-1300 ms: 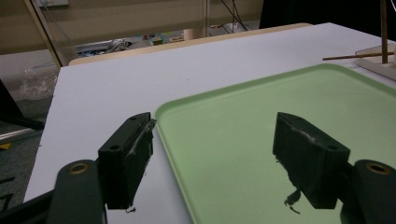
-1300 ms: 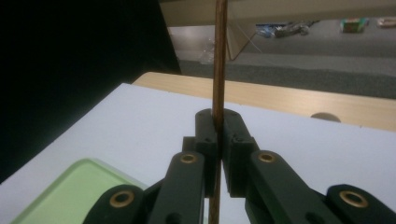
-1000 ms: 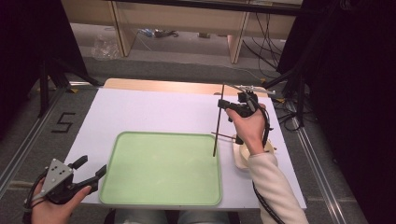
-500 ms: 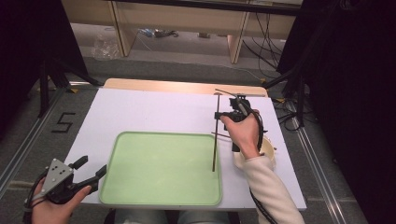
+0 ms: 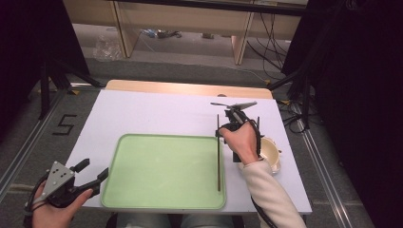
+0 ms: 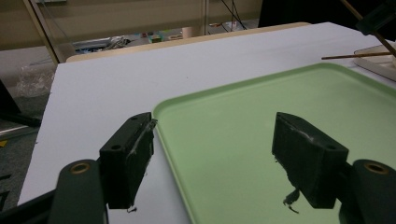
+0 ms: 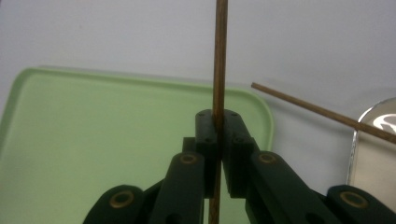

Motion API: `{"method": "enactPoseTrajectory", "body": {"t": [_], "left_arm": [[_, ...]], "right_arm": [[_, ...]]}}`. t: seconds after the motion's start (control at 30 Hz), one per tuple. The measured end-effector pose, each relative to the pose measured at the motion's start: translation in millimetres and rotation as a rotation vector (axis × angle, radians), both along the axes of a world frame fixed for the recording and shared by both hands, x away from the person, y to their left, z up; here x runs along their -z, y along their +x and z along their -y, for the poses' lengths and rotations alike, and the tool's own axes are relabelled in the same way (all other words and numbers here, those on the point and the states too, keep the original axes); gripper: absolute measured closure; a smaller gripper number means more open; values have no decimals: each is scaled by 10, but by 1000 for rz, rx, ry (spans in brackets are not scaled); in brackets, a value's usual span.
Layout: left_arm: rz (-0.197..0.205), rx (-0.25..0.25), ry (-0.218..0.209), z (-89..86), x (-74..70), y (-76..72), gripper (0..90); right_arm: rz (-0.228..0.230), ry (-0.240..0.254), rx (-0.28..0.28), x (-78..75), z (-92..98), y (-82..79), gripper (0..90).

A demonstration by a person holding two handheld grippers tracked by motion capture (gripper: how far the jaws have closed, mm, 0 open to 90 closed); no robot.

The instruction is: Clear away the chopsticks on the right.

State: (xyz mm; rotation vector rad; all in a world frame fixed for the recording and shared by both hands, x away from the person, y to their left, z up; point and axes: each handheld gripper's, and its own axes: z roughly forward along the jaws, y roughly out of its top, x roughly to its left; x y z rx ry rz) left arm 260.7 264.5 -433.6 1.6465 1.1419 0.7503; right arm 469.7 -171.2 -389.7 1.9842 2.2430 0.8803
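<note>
A brown chopstick (image 5: 218, 161) stands clamped between the jaws of my right gripper (image 5: 220, 131), which is shut on it. Its lower end reaches down over the right side of the green tray (image 5: 157, 171); I cannot tell whether it touches. In the right gripper view the chopstick (image 7: 220, 60) runs straight up from the gripper (image 7: 218, 122), with the tray (image 7: 93, 140) behind. A second chopstick (image 7: 322, 112) lies across a cream bowl (image 5: 270, 151). My left gripper (image 5: 90, 176) is open at the tray's near left corner, nothing between its jaws (image 6: 215, 144).
The tray (image 6: 280, 107) lies on a white board (image 5: 157, 111) over a wooden table. The bowl (image 7: 373, 149) sits just right of the tray, under my right wrist. The floor past the table holds cables, stands and a black curtain at the right.
My right hand has come down and toward me with the chopstick, whose lower end has sunk further over the tray's right side. The left gripper has stayed put.
</note>
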Motion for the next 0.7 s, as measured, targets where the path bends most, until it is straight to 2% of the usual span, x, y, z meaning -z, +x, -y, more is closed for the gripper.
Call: {"method": "enactPoseTrajectory", "body": {"t": [0.03, 0.1, 0.13, 0.17, 0.2, 0.23, 0.27, 0.3, 0.33, 0.43, 0.47, 0.53, 0.57, 0.6, 0.63, 0.7], "left_arm": [[0, 0, 0, -1, 0, 0, 290], [1, 0, -1, -2, 0, 0, 290], [1, 0, -1, -2, 0, 0, 290], [0, 0, -1, -2, 0, 0, 290], [0, 0, 0, -1, 1, 0, 290], [-1, 0, -1, 0, 1, 0, 290], [-1, 0, -1, 0, 1, 0, 290], [-2, 0, 0, 0, 1, 0, 291], [-2, 1, 0, 0, 2, 0, 291], [-3, 0, 0, 1, 2, 0, 291], [-3, 0, -1, 1, 2, 0, 291], [-3, 0, -1, 1, 3, 0, 291], [-4, 0, 0, 1, 3, 1, 291], [-5, 0, 0, 1, 3, 1, 291], [-5, 1, 0, 1, 3, 1, 291], [-5, 1, 1, 1, 4, 1, 291]], "right_arm": [[-74, 3, 34, 39, -31, -5, 869], [-65, 2, 22, 81, -24, 4, 869], [-92, -6, 33, 92, -33, -1, 869], [-67, -11, 0, 143, -17, 6, 869], [-68, -30, -13, 162, -10, 10, 869], [-139, -5, 47, 156, -64, -5, 869], [-96, -31, -6, 211, -29, 12, 869], [-143, -27, 16, 207, -52, 3, 869], [-99, -43, -27, 262, -27, 20, 869], [-138, -53, -19, 313, -53, 19, 869], [-136, -62, -31, 336, -53, 24, 869], [-170, -58, -8, 353, -77, 18, 869], [-154, -75, -23, 378, -67, 22, 869], [-152, -66, -48, 403, -49, 33, 869], [-181, -62, -16, 395, -71, 23, 869], [-191, -69, -9, 422, -67, 31, 868]]}}
